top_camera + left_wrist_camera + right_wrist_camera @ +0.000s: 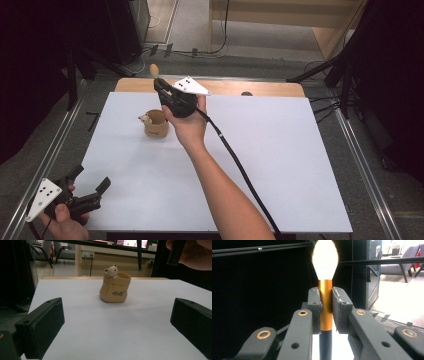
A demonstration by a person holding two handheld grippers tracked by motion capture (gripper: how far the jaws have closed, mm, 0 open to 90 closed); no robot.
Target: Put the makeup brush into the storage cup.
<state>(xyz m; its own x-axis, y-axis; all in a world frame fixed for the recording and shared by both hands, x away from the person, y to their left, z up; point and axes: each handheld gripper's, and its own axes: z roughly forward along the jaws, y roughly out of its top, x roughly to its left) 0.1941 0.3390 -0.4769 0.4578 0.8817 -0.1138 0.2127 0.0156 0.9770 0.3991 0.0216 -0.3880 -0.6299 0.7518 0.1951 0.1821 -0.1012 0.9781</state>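
Observation:
My right gripper (pixel 159 84) is held above the far left of the white table (pixel 280 150), shut on a makeup brush (pixel 154 69). In the right gripper view its pads (pixel 314 307) clamp the brush's golden ferrule (pixel 326 305), with pale bristles (pixel 325 258) standing upright above and a dark handle below. Just in front of it on the table stands a tan sack-shaped pot (pixel 156 125) with a small bear on its rim. My left gripper (pixel 92 178) lies low at the table's near left corner, open, facing the pot (pixel 115 290) from well short of it.
A black cable (pixel 240 170) trails from the right gripper along the forearm. Metal rails (pixel 50 155) flank the table, and dark stands and cables sit on the floor beyond. A wooden strip (pixel 250 88) runs along the far edge.

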